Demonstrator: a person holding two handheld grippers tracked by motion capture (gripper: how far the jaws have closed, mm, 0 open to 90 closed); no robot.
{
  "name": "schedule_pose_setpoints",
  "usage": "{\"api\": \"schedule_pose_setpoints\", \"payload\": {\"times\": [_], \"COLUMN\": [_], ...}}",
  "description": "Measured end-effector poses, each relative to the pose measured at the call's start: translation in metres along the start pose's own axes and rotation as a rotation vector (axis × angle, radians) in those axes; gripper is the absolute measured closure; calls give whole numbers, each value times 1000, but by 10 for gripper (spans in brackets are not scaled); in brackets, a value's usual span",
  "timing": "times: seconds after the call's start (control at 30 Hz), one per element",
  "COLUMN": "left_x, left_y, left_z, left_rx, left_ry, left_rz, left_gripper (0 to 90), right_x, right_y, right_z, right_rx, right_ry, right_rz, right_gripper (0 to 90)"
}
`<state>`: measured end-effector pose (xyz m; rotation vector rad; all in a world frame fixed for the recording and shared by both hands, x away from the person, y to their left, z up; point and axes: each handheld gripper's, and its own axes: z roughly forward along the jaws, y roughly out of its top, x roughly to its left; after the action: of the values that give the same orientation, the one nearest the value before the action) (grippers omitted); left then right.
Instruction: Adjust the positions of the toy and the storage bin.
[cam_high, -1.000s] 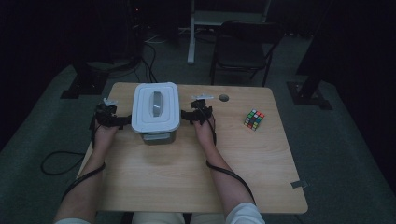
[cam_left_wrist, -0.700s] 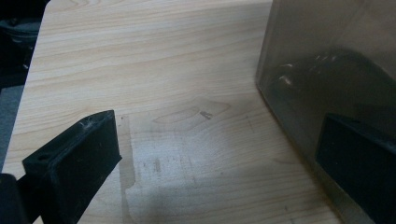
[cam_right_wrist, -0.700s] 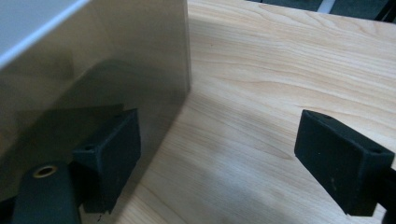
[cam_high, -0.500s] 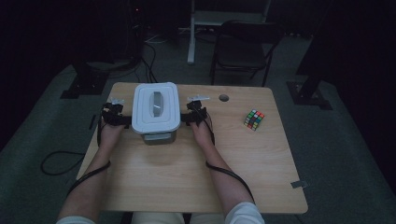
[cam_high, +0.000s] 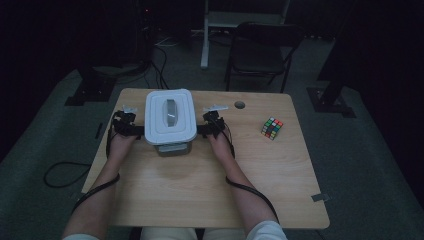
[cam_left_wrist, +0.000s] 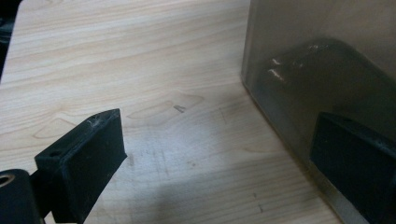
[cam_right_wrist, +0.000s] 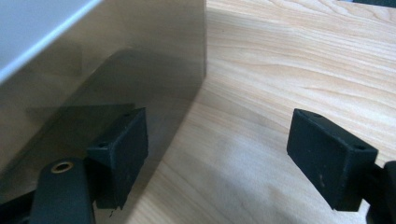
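Container (cam_high: 169, 122) sat at the table's (cam_high: 200, 190) far left, both grippers, left gripper (cam_high: 131, 125) and right gripper (cam_high: 206, 125), spread wide flanking it; best bet was squeezing inward evenly, low on the walls

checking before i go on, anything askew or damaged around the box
Nothing stands out. The lidded box sits squarely on the table, its lid level, and the cube lies apart at the right.
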<state>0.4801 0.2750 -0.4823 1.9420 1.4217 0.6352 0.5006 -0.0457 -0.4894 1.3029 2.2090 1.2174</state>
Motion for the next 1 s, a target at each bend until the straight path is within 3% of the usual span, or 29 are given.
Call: {"api": "schedule_pose_setpoints", "payload": {"times": [0.43,0.53,0.8,0.87,1.0], "left_x": [-23,-36,-58,-69,-78], "left_y": [4,6,10,12,13], "left_z": [3,6,9,11,12], "left_rx": [15,19,29,28,34], "left_ry": [-23,-36,-64,-74,-90], "left_rz": [13,36,57,69,81], "left_gripper": [41,41,41,41,47], "right_x": [-12,-16,-32,-35,-42], "right_y": [-16,-20,-34,-37,-43], "right_z": [-28,-36,-59,-65,-78], "right_rx": [-21,-23,-34,-31,-25], "right_ry": [-6,-29,-28,-43,-55], "right_rz": [-8,-16,-7,-15,-19], "right_gripper": [205,206,206,206,206]}}
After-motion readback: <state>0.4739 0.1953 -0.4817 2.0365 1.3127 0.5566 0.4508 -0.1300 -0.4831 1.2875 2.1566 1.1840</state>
